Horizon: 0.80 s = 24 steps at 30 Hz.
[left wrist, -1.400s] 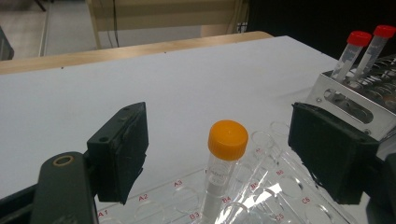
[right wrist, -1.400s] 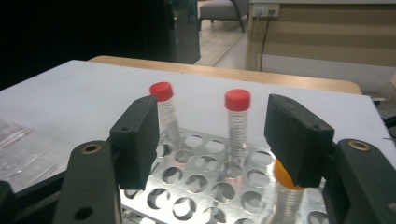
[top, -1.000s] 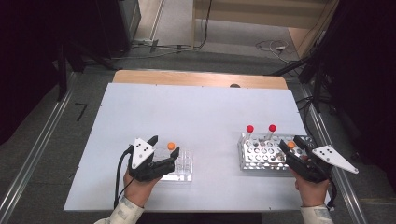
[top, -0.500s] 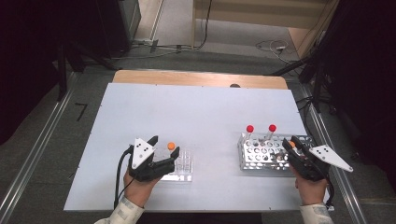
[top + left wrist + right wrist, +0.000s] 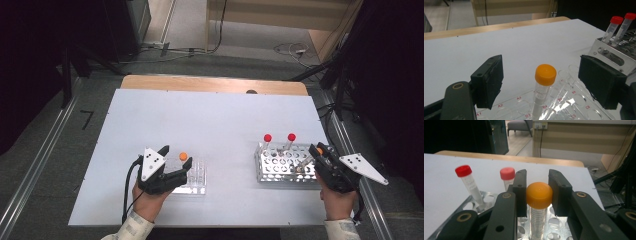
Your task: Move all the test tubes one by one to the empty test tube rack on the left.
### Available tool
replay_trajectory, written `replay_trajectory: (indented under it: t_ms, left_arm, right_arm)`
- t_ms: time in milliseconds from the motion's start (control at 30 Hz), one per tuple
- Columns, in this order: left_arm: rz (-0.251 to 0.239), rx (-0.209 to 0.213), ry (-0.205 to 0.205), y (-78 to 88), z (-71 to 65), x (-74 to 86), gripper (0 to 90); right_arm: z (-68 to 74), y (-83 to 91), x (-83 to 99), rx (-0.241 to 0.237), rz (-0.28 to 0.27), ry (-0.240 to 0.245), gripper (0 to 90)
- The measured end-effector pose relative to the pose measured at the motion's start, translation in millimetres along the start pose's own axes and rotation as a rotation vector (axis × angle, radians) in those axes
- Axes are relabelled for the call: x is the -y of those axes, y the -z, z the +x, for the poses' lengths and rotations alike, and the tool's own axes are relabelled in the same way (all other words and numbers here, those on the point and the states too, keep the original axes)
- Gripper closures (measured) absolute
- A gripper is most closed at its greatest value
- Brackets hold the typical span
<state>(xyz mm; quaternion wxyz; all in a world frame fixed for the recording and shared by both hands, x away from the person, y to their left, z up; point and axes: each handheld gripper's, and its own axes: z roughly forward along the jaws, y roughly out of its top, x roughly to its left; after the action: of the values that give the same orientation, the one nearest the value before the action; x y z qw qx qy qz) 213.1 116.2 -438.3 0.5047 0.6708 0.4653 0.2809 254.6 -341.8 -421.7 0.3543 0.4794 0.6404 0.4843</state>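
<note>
My left gripper point(image 5: 176, 159) rests on the clear plastic rack point(image 5: 196, 176), open. An orange-capped tube point(image 5: 545, 74) stands upright in that rack point(image 5: 564, 100) between the wide jaws, touching neither pad. At the right, my right gripper point(image 5: 320, 154) is at the near right corner of the metal rack point(image 5: 280, 167). Its jaws have just been closing, and its pads now press on the orange cap of a second tube point(image 5: 539, 193) standing in the metal rack point(image 5: 486, 198). Two red-capped tubes point(image 5: 268, 137) point(image 5: 291, 136) lean in the rack's far row.
The white table top point(image 5: 210, 125) stretches wide behind both racks, with a wooden edge point(image 5: 210, 84) at the far side. Floor cables and dark stands lie beyond. Seen from the left gripper, the metal rack point(image 5: 614, 52) and a red-capped tube point(image 5: 616, 20) sit to the right.
The right gripper's jaws have closed in on the orange-capped tube in the metal rack. The left hand and its gripper have stayed put.
</note>
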Motion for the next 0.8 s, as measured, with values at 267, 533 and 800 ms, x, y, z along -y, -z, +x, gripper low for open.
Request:
replay_trajectory:
  t_ms: [267, 533, 800]
  left_arm:
    - [-0.005, 0.001, 0.001, 0.6, -0.2, -0.5, 21.0]
    - [-0.003, 0.004, -0.003, 1.0, -1.5, -0.9, 21.0]
    - [-0.008, 0.010, -0.004, 1.3, -4.6, -1.2, 21.0]
  right_arm:
    - [6.1, 11.8, -19.6, 0.010, -0.038, 0.024, 67.2]
    - [13.3, 24.8, -37.9, -0.013, -0.057, 0.030, 67.3]
    - [33.6, 26.7, -44.8, -0.134, -0.046, 0.026, 67.3]
